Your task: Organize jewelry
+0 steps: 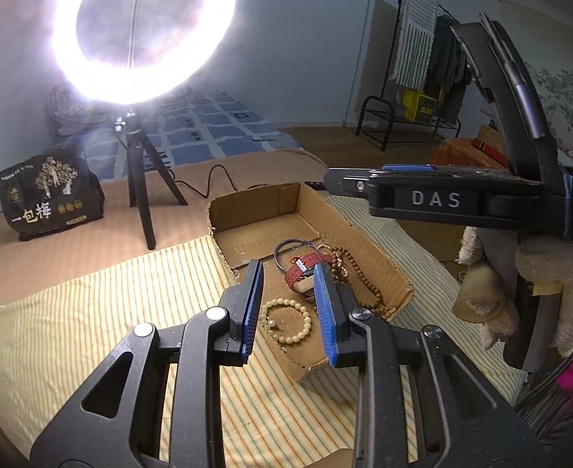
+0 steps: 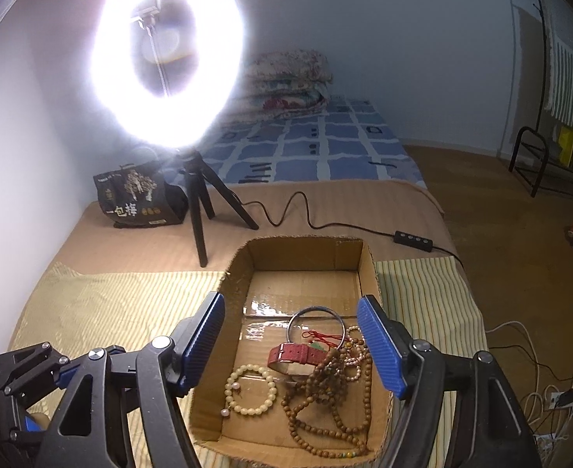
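On the striped cloth (image 2: 103,304) over the bed: open cardboard box (image 2: 306,249), jewelry gathered at its near end. Largest item, brown bead necklace (image 2: 325,401), heaped toward the right wall; metal bangle (image 2: 317,312) behind it; red strap watch (image 2: 298,355) at centre; cream bead bracelet (image 2: 251,390) left; a small pearl strand, possibly, under the heap. Left gripper (image 1: 288,308) half open, empty, above the bracelet. Right gripper (image 2: 300,345) wide open, empty, over the box.
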The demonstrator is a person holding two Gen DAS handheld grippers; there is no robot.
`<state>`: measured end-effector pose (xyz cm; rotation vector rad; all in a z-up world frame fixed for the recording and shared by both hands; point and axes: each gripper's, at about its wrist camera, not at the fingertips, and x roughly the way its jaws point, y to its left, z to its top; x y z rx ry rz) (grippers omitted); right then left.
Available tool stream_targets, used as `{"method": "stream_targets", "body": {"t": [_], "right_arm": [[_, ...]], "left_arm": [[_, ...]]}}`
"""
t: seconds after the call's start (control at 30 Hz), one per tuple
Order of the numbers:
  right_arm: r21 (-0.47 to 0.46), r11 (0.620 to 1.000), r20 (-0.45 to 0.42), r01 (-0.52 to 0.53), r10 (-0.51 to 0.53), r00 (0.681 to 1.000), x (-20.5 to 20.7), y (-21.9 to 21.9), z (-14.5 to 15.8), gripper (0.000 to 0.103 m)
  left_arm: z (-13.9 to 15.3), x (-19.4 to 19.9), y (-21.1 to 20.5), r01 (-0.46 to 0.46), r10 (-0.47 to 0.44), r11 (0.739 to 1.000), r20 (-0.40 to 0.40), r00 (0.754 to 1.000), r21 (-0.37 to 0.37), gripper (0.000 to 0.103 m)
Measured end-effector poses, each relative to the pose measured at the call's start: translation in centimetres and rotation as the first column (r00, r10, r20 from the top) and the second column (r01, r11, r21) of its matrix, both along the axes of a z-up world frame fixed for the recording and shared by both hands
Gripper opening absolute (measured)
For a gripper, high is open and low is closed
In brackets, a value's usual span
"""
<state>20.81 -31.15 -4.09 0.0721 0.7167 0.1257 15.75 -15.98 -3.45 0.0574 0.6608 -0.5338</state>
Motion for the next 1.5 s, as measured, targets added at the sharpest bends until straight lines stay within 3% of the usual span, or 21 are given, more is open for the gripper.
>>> {"method": "stream_targets", "body": {"t": [0.53,0.63,1.23,1.37,1.5], "right_arm": [[-0.038,0.999,0.093,-0.015,0.018,0.995,-6.8,2.1,3.3,0.076],[-0.029,0.999,0.115,-0.015,0.019,0.993,-8.4,2.4,3.6,0.085],[-0.026,1.000,0.158,0.002,0.002,0.987,-13.8,2.9,3.3,0.095],[-0.028,1.000,0.175,0.014,-0.009,0.984,-14.6,2.9,3.4,0.099],[-0.036,0.999,0.195,0.027,-0.020,0.981,-15.0,2.9,3.5,0.103]], "left_arm": [[3.6,-5.1,3.1,-0.013,0.012,1.000,0.052,0.999,0.022,0.026],[4.0,-6.1,3.7,-0.019,0.018,1.000,0.058,0.998,0.021,0.026],[4.3,-10.6,4.8,-0.022,0.019,0.999,0.082,0.996,0.037,0.067],[4.3,-11.2,5.1,-0.038,0.034,0.999,0.105,0.994,0.031,0.084],[4.0,-11.6,5.3,-0.052,0.047,0.997,0.111,0.993,0.048,0.088]]}}
